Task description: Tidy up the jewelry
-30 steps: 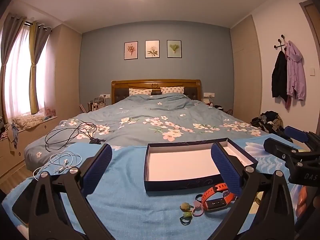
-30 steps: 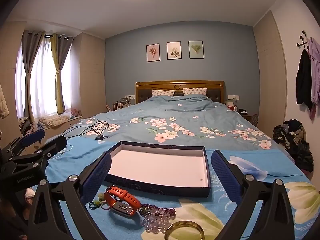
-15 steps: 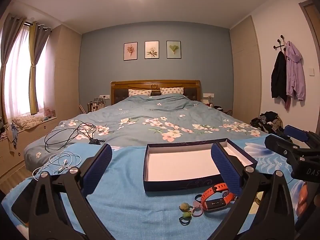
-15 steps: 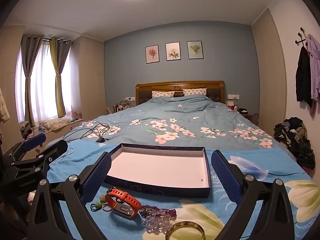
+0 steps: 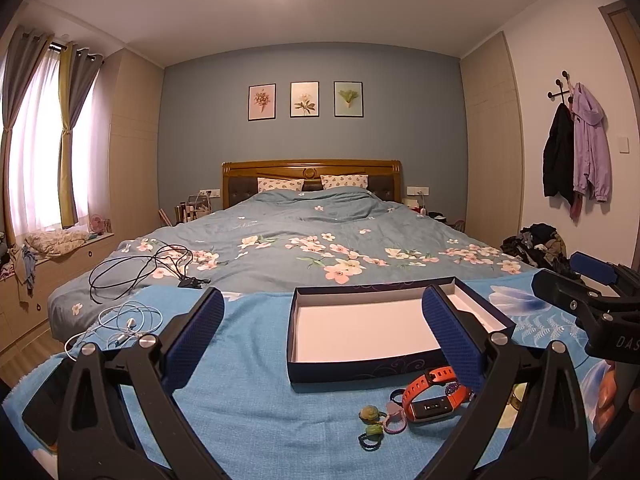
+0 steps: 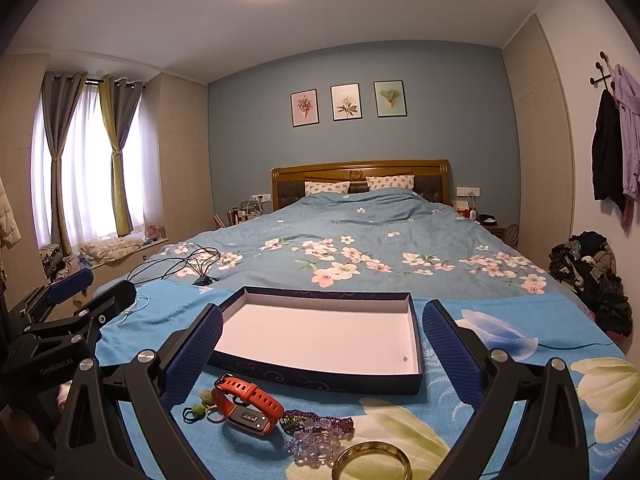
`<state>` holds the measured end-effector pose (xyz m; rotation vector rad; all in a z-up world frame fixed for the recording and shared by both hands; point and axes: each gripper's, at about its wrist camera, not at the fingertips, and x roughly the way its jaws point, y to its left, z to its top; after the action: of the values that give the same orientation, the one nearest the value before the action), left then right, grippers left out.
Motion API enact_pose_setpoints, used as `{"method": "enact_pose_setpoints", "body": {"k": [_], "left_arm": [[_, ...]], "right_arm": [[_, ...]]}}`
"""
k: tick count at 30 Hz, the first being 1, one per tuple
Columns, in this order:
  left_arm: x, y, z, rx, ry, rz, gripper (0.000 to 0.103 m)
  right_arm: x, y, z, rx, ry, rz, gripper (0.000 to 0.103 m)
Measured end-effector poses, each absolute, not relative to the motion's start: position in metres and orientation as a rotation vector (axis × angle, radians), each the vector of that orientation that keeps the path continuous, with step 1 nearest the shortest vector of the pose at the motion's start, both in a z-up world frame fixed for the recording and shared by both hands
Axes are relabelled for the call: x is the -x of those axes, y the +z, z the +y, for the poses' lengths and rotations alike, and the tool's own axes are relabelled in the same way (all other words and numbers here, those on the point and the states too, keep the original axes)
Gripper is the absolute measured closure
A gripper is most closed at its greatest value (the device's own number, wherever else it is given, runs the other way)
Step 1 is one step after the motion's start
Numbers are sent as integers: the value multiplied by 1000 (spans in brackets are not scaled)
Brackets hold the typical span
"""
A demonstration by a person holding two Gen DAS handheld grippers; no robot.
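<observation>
Both grippers, left gripper (image 5: 320,344) and right gripper (image 6: 322,354), hang released, holding nothing; barely any shift over the last second. Your jewelry, orange band (image 6: 246,404), beads (image 6: 316,438), gold bangle (image 6: 374,462), lies just before the empty box (image 6: 320,338); sorting not begun

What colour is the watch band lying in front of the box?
The watch band is orange-red, with a dark screen. It shows best in the right wrist view.
</observation>
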<state>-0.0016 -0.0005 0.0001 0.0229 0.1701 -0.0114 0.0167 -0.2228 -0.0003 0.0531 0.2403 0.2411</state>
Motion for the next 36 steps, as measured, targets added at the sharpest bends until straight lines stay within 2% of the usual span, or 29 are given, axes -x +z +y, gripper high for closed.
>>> {"method": "enact_pose_setpoints", "body": {"k": [36], "left_arm": [[6,-2,6,-15,-22,135,6]], "right_arm": [[-8,1,-227,-64,238,214,7]]}}
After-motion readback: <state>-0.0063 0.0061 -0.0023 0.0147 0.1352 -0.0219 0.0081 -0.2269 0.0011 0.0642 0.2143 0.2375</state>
